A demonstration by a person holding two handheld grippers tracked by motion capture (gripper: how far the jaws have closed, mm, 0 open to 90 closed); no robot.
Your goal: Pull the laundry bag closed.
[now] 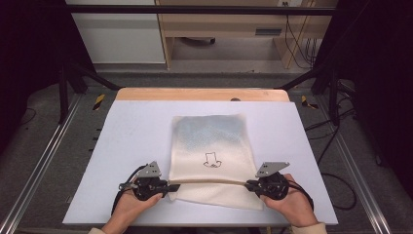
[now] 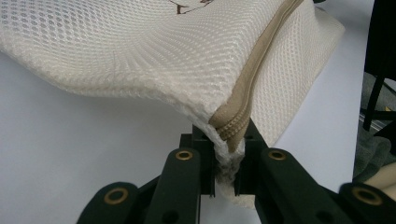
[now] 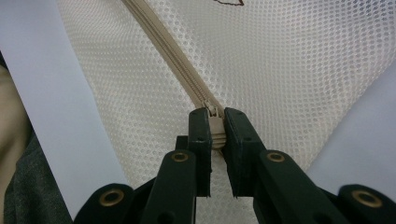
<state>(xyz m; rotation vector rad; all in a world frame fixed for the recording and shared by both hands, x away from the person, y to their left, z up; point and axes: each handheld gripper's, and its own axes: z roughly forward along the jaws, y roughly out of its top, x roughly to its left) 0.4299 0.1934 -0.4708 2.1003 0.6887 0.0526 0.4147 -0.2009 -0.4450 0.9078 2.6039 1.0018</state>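
Mesh laundry bag (image 1: 212, 141) looks light and floppy, so left gripper (image 2: 229, 154) clamps its zipper-end corner while right gripper (image 3: 215, 133) pinches the zipper pull (image 3: 215, 127), both firmly closed

left hand-held gripper (image 1: 171, 186): small and black, with a grey three-cornered plate on top and a black cable curling off its back.
right hand-held gripper (image 1: 242, 184): black too, same grey plate with tiny holes, black cable looping behind.
jaws up close: two flat black bars side by side, squared black ends, round brass-coloured rivets at the joints.
sleeves: a light, cream-coloured cuff at each wrist.
clothes: grey cloth at the picture edge.
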